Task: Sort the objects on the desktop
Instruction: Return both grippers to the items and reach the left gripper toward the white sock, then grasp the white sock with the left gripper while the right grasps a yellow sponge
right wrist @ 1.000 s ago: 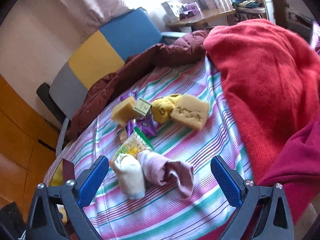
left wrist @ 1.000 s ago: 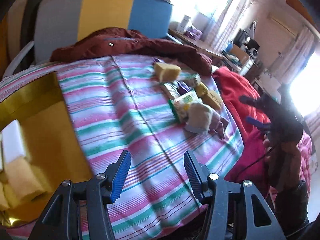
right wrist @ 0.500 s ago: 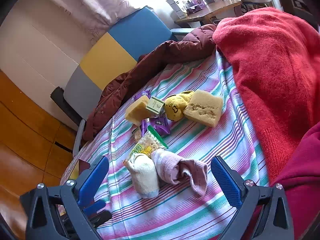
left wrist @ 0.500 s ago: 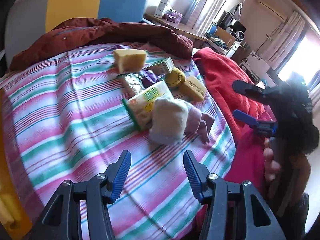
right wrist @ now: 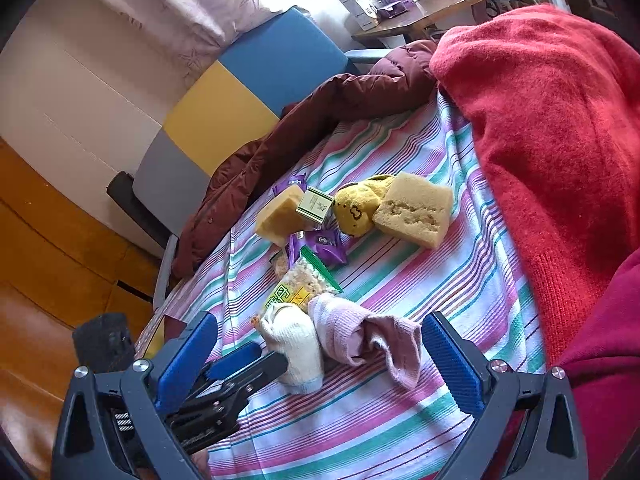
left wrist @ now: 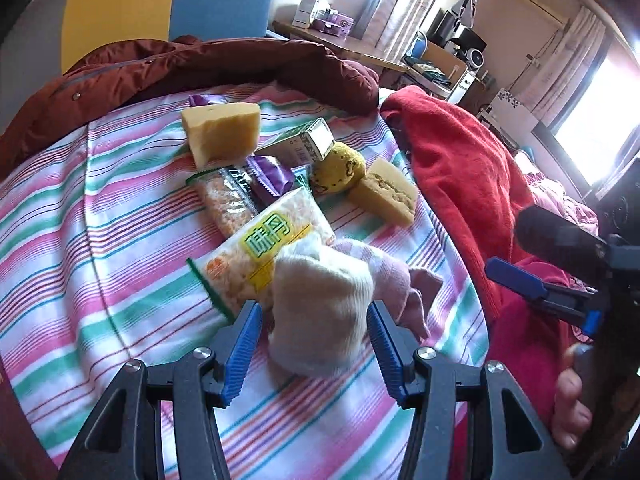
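Observation:
A pile lies on the striped cloth point(left wrist: 100, 240). It holds a rolled white sock point(left wrist: 320, 308), a pink sock point(left wrist: 396, 280), a rice-cracker packet point(left wrist: 256, 248), purple packets point(left wrist: 272, 176), two yellow sponges point(left wrist: 224, 132) point(left wrist: 384, 192), a yellow sock ball point(left wrist: 340, 168) and a small green box point(left wrist: 304, 144). My left gripper point(left wrist: 312, 320) is open, and the white sock point(right wrist: 298, 344) sits between its blue pads with a gap on the left side. My right gripper point(right wrist: 320, 320) is wide open just in front of the pink sock point(right wrist: 360, 336), holding nothing. It also shows at the right of the left wrist view.
A red blanket point(left wrist: 460, 168) is heaped along the right edge of the cloth. A maroon jacket point(left wrist: 200, 64) lies across the back, in front of a grey, yellow and blue chair back point(right wrist: 240, 96). A desk with boxes point(left wrist: 320, 24) stands behind.
My left gripper has swung right across the cloth, away from the yellow box, and now has the white sock between its fingers. The right gripper has barely shifted.

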Tool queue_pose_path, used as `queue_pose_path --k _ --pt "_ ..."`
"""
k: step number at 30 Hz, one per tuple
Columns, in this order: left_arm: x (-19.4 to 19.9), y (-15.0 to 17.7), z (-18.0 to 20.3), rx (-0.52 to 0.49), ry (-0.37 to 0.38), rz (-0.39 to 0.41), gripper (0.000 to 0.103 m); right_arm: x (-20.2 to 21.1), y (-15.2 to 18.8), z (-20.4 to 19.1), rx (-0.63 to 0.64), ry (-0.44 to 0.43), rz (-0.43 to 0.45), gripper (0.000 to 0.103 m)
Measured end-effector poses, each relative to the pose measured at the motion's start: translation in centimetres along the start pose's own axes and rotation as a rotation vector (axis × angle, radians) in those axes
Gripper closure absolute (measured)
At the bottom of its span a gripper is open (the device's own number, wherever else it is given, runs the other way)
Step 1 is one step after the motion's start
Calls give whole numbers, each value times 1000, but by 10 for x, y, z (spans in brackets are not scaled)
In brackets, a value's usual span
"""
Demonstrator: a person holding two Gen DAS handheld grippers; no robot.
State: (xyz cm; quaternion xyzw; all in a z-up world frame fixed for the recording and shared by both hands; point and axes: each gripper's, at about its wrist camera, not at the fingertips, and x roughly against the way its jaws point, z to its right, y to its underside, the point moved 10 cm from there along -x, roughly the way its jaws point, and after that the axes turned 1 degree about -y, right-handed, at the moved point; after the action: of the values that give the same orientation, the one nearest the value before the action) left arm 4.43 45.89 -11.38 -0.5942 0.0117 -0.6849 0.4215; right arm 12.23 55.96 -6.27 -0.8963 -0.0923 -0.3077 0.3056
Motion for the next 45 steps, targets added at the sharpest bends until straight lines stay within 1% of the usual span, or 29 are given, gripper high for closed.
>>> queue_pose_path --k 5,9,14,20,26,31,32,33,38,39,42,43,44,45 --pt "-13 -3 4 -2 17 -20 48 -2 1 0 -3 1 -12 0" --pt "-18 -5 7 -27 13 -7 48 -3 1 1 -4 3 -13 0" --pt "-10 0 1 6 27 18 51 -4 1 1 -5 6 -15 0" --pt "13 20 -20 64 -11 22 51 -4 2 2 -4 13 -19 0" --pt "38 48 -39 44 -90 26 51 -10 5 5 -2 60 -54 0" --pt "48 60 -41 11 -104 34 51 -20 7 8 12 100 -125 0" --pt "47 59 -42 15 -98 36 51 -21 5 8 25 108 -133 0" --pt "47 58 -43 20 -93 35 51 -23 -1 9 57 134 -136 0" --pt "37 54 -48 55 -74 28 51 -38 -43 19 284 283 -150 0" --pt "35 53 -48 61 -71 26 51 -44 -51 24 326 312 -166 0" --pt "32 51 -50 69 -66 25 51 -67 -64 33 438 357 -260 0" --pt "31 50 -50 70 -65 25 51 -73 -65 36 478 378 -285 0" --pt "31 50 -50 69 -64 26 51 -83 -65 41 517 404 -334 0" --pt "30 49 -50 68 -64 26 51 -87 -65 43 539 417 -350 0"
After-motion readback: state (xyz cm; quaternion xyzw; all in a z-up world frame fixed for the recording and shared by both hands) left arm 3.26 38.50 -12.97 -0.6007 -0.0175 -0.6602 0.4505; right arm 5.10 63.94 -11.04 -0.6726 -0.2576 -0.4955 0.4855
